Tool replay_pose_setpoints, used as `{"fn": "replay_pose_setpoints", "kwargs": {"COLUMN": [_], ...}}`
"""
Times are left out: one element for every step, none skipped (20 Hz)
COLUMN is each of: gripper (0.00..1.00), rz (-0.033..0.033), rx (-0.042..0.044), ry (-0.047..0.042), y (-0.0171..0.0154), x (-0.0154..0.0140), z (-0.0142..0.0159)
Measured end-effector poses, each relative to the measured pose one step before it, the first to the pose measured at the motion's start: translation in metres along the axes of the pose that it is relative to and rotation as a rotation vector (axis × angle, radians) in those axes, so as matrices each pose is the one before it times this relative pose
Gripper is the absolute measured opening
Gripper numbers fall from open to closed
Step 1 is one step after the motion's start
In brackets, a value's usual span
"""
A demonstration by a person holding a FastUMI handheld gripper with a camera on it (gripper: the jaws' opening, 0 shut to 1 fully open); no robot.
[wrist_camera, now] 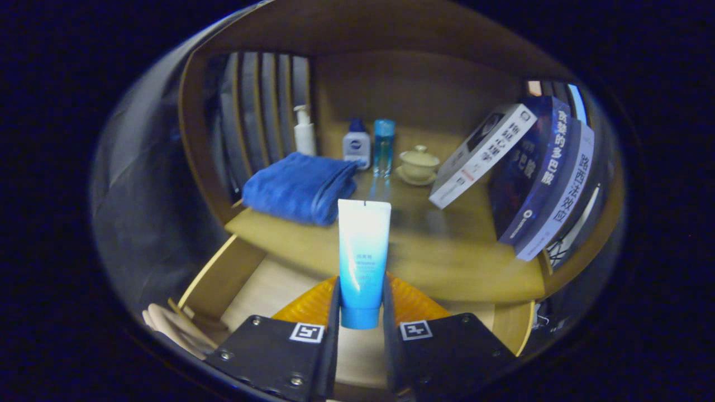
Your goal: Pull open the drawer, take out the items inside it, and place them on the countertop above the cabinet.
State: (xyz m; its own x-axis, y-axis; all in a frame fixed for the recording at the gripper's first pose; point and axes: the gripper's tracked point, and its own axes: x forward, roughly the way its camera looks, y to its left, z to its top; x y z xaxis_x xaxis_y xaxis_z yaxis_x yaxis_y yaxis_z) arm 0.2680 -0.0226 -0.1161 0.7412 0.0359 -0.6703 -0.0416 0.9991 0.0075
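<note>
My gripper is shut on a blue-and-white tube, which stands upright between the fingers with its blue cap down and flat crimped end up. Below and behind the fingers lies the pulled-out wooden drawer, its pale floor showing on both sides of the tube. Just beyond the tube stretches the wooden countertop of the cabinet.
On the countertop sit a folded blue towel, a white pump bottle, a small white bottle, a clear blue bottle, a lidded cream cup on a saucer and several leaning books. Pale wooden utensils lie at the drawer's near left corner.
</note>
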Motion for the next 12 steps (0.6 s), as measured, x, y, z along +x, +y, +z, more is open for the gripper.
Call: {"fn": "replay_pose_setpoints", "kwargs": {"gripper": [0.35, 0.35, 0.35, 0.35, 0.35, 0.36, 0.38, 0.41, 0.44, 0.47, 0.51, 0.55], "rz": [-0.02178, -0.00901, -0.00247, -0.00354, -0.00372, -0.00507, 0.00223, -0.00907, -0.00853, -0.00457, 0.00492, 0.01247], "rx": [0.00077, 0.0144, 0.02245, 0.02787, 0.026, 0.02017, 0.01688, 0.01528, 0.01258, 0.01299, 0.01157, 0.0072], "ry": [-0.00815, 0.00157, 0.00997, 0.00861, 0.00117, -0.00587, -0.01316, -0.03389, -0.02725, -0.02477, -0.01587, -0.01392], "y": [-0.00345, -0.00001, 0.00158, 0.00107, 0.00104, -0.00045, 0.00074, -0.0012, -0.00095, -0.00158, 0.00055, 0.00102], "x": [0.01025, 0.00894, 0.00938, 0.00734, 0.00519, 0.0023, 0.00579, 0.00353, -0.00108, -0.00317, -0.00699, -0.0087], "z": [0.00469, 0.00178, -0.00067, 0.00056, 0.00042, 0.00247, 0.00288, 0.00666, 0.00598, 0.00555, 0.00372, 0.00265]}}
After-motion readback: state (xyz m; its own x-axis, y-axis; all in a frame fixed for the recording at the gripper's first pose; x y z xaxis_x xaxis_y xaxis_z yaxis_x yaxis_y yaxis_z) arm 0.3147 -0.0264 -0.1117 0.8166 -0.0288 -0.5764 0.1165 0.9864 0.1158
